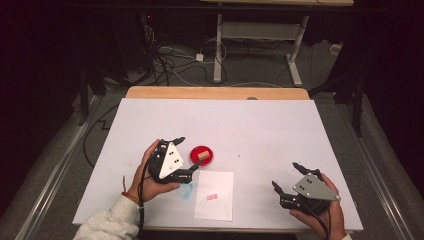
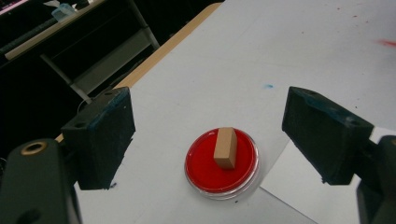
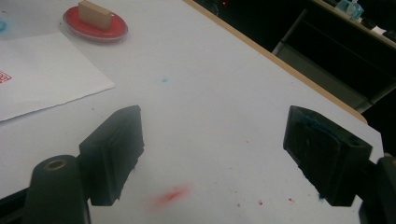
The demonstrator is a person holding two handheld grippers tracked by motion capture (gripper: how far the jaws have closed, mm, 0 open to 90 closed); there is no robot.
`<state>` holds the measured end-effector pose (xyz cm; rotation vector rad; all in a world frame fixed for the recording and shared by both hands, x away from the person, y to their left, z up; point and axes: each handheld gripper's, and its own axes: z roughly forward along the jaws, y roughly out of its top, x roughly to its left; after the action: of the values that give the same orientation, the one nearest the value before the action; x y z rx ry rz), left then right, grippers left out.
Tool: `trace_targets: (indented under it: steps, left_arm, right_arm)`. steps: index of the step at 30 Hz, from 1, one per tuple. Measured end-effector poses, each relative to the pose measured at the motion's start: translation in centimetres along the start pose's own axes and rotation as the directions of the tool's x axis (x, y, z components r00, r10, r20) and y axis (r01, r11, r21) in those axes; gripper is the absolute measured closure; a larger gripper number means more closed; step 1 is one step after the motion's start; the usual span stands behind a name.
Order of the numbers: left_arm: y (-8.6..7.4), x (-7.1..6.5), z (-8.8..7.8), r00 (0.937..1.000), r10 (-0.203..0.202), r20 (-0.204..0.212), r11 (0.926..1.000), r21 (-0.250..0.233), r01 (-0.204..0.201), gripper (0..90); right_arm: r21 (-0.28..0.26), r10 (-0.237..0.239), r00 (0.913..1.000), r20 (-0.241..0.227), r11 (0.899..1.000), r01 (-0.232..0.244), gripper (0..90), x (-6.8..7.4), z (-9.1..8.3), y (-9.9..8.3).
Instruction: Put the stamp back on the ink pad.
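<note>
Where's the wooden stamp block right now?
In the high view the wooden stamp block stands in the red ink dish, left of table centre, just above the white paper and right beside the open left gripper.

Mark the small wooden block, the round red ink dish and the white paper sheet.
Small wooden block (image 2: 226, 147), left gripper view, front face.
Round red ink dish (image 2: 200, 164), left gripper view, red surface.
White paper sheet (image 1: 215, 194), high view, middle.

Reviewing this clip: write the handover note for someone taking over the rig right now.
Left claw: open, empty, hovering over the round red ink pad.
Right claw: open, empty, off to the right side of the table.
The small wooden block stamp stands on the ink pad.
The white paper sheet lies in front of the pad and already bears one red stamp print.
Left, probably: grasp the stamp and print again, or finish.
</note>
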<state>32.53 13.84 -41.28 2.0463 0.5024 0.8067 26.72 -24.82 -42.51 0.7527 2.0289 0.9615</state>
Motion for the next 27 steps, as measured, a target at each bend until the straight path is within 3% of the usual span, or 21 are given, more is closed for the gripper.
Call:
trace_targets:
  steps: [12,27]
  left_arm:
    - [-1.2,-0.5,-0.9,0.9989,0.017,-0.043,0.9998,0.015,-0.016,17.8]
    - [-3.3,-0.8,-2.4,0.9978,0.015,-0.064,0.9991,0.040,-0.012,17.3]
  right_arm:
    - [-0.006,0.000,1.0000,0.004,1.000,0.000,20.5,-0.1,-0.1,0.0]
    - [-0.011,0.000,1.0000,0.000,1.000,0.000,20.7,-0.1,-0.1,0.0]
